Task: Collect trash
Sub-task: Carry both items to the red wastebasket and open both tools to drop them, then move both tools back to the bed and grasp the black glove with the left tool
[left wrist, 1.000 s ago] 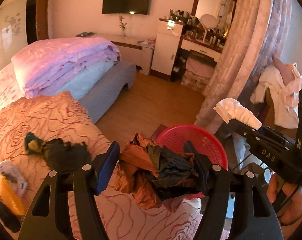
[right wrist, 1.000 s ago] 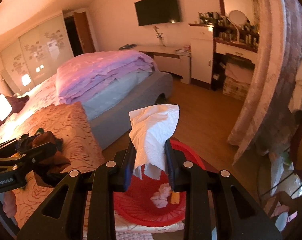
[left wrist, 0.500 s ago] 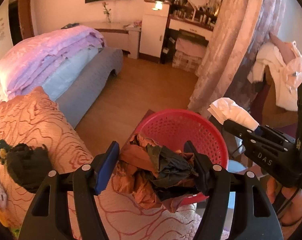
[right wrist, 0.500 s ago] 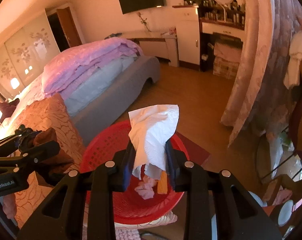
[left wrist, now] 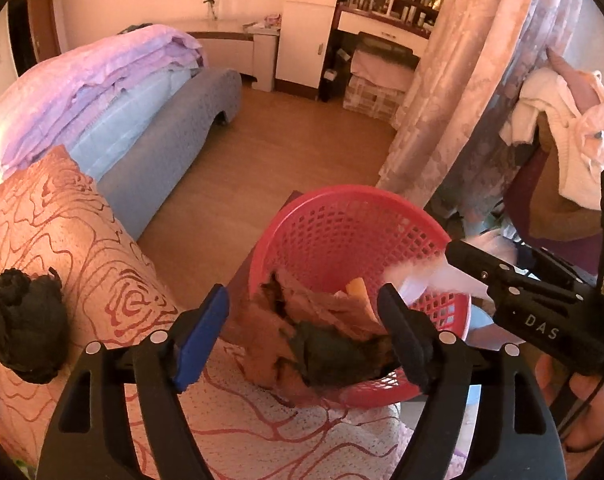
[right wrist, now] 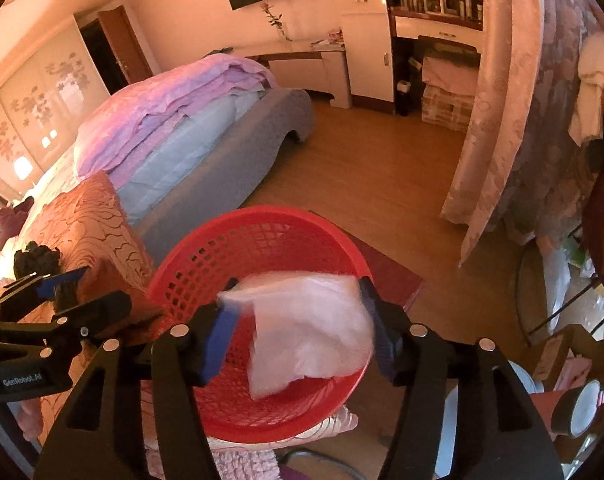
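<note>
A red mesh basket (left wrist: 342, 224) (right wrist: 237, 248) sits at the bed's edge. My left gripper (left wrist: 304, 332) is open wide above its near rim; a crumpled brown and dark wrapper bundle (left wrist: 314, 340) lies loose between the fingers, dropping into the basket. My right gripper (right wrist: 297, 320) is open over the basket; a white tissue (right wrist: 310, 328), blurred, falls between its fingers. The tissue also shows in the left wrist view (left wrist: 414, 280). A dark crumpled piece of trash (left wrist: 25, 320) lies on the orange pillow (left wrist: 81, 248).
A bed with folded purple and blue quilts (left wrist: 85, 92) lies to the left. Wooden floor (left wrist: 285, 140) stretches beyond the basket. A patterned curtain (left wrist: 462, 80) hangs at right, with clothes on a chair (left wrist: 558, 132) beside it. A dresser stands at the far wall.
Both grippers moved over the basket and opened. The wrapper bundle and the white tissue were let go and are falling into the basket.
</note>
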